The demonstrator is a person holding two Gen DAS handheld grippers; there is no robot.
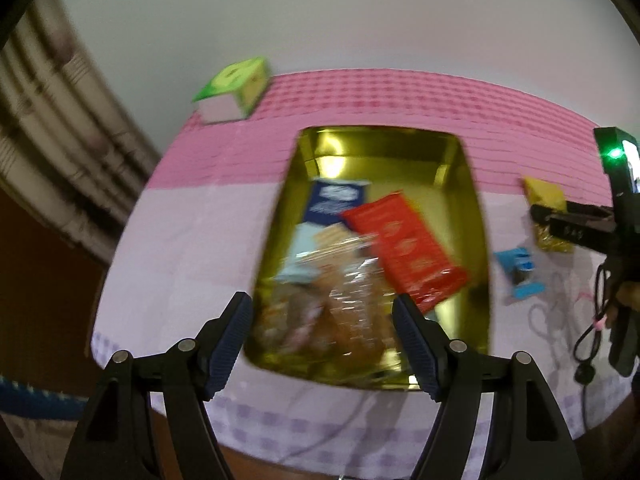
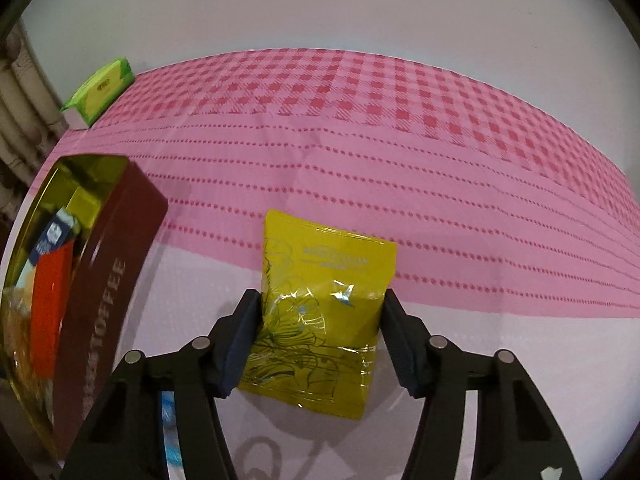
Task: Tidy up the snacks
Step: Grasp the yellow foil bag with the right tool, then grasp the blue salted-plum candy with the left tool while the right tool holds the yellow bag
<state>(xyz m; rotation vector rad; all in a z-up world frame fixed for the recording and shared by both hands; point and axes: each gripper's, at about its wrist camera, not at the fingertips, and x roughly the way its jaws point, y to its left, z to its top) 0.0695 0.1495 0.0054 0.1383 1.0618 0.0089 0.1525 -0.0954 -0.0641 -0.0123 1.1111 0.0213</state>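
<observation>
A gold-lined toffee tin (image 1: 478, 240) lies open on the cloth, holding a red packet (image 1: 404, 248), a dark blue packet (image 1: 336, 200) and clear-wrapped biscuits (image 1: 340, 300). My left gripper (image 1: 320, 304) hovers over the tin's near end, open, with nothing gripped. To the right of the tin (image 2: 108, 280), my right gripper (image 2: 320, 300) is shut on a yellow snack packet (image 2: 320, 312), one pad against each side of it, low over the table. The left wrist view shows that gripper (image 1: 548, 220) and the packet (image 1: 546, 196) at the far right. A small light blue packet (image 1: 518, 272) lies between tin and yellow packet.
A green tissue box (image 1: 236, 88) sits at the table's far left corner (image 2: 100, 88). The pink checked cloth (image 2: 400, 140) runs back to a white wall. A black cable (image 1: 592, 328) hangs by the right gripper. The table's front edge is close below both grippers.
</observation>
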